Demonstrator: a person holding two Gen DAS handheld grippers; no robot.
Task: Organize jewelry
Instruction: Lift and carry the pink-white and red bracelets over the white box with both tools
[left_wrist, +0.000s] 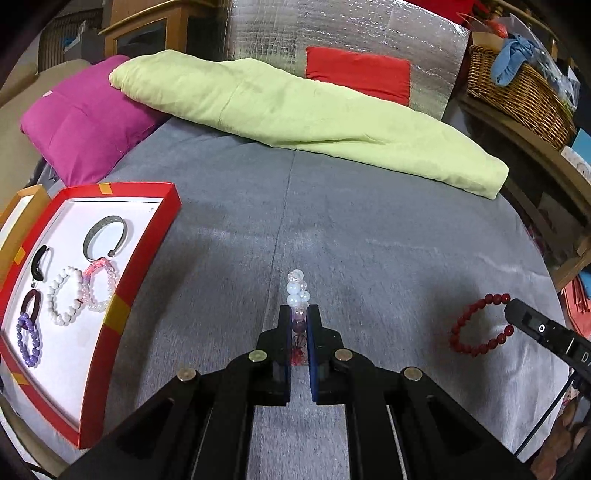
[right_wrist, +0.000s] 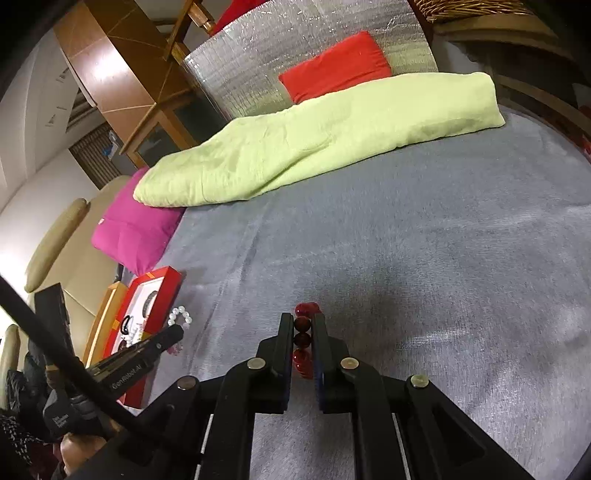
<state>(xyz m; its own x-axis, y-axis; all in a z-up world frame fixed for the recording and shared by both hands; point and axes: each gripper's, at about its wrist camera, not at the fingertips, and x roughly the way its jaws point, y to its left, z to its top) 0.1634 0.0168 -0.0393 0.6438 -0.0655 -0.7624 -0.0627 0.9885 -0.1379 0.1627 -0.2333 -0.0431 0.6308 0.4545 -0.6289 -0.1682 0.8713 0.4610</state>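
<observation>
In the left wrist view, you are holding the left gripper (left_wrist: 299, 314) over the grey bed cover (left_wrist: 369, 229), and its jaws are clamping a pale beaded bracelet (left_wrist: 297, 291) edge-on, its clear and white beads sticking out past the fingertips. To the left, the red tray (left_wrist: 147, 243) is lying on the cover with several pieces sitting on its white floor: a silver bangle (left_wrist: 105, 236), a white bead bracelet (left_wrist: 66, 295), a pink one (left_wrist: 99, 284) just beside it, a purple one (left_wrist: 28, 339) and two dark pieces. At the right edge, the right gripper (left_wrist: 513, 306) is pinching a red bead bracelet (left_wrist: 476, 325), which is hanging as an open loop above the cover. In the right wrist view, your right gripper (right_wrist: 303, 325) is squeezing that red bead bracelet (right_wrist: 303, 332) between its fingers, beads stacked in the gap. At lower left, the left gripper (right_wrist: 173, 332) is carrying the pale beaded bracelet (right_wrist: 181, 315) next to the red tray (right_wrist: 166, 284).
</observation>
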